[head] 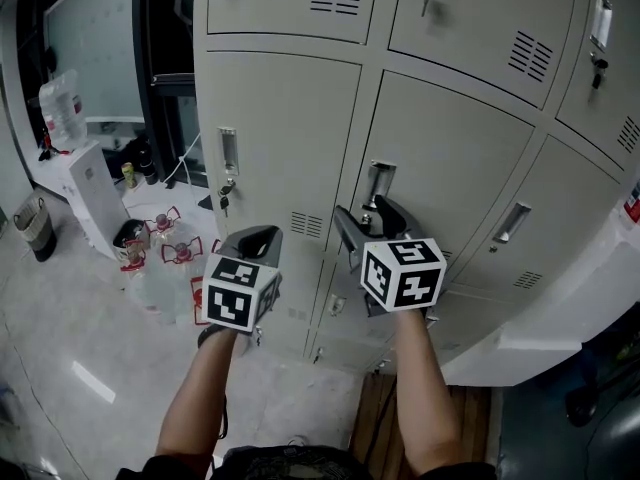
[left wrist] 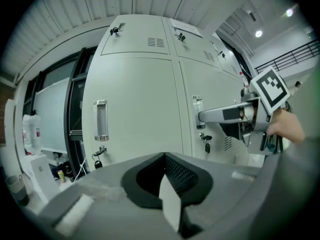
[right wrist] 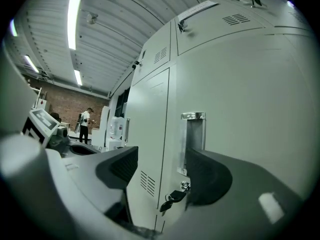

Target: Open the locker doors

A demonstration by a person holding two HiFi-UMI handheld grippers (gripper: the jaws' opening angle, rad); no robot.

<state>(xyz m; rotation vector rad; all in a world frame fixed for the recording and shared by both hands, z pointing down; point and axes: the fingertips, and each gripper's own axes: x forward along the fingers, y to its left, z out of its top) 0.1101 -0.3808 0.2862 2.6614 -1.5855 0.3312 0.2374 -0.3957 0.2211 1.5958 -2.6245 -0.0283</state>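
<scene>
Right gripper [head: 366, 212] is held up at the recessed chrome pull handle [head: 379, 181] of the pale grey metal middle locker door [head: 445, 143], with its jaws spread wide and nothing pinched between them. In the right gripper view the handle sits in the gap, one jaw level with the lower end of the recess and the other out over the seam beside the door. That spread looks chosen so one finger can slip into the recess and hook the pull; whether it already touches the metal I cannot tell. A small key with a black fob [right wrist: 172, 199] hangs from the lock just under the handle, so the door is probably unlocked and needs only a pull.

The left gripper [head: 260, 236] hangs lower and a little back, its jaws pressed together on nothing. It points at the matching left locker door [head: 285, 118], whose own chrome handle [left wrist: 100, 120] is well apart from the closed tips. I judge it is parked there to keep clear of the middle door's swing, or to wait its turn.

Every locker door in view is shut flush, so the task is at its first step. The next move calls for seating a finger behind the pull and drawing straight outward; a shallow hook could slip off the smooth chrome.
</scene>
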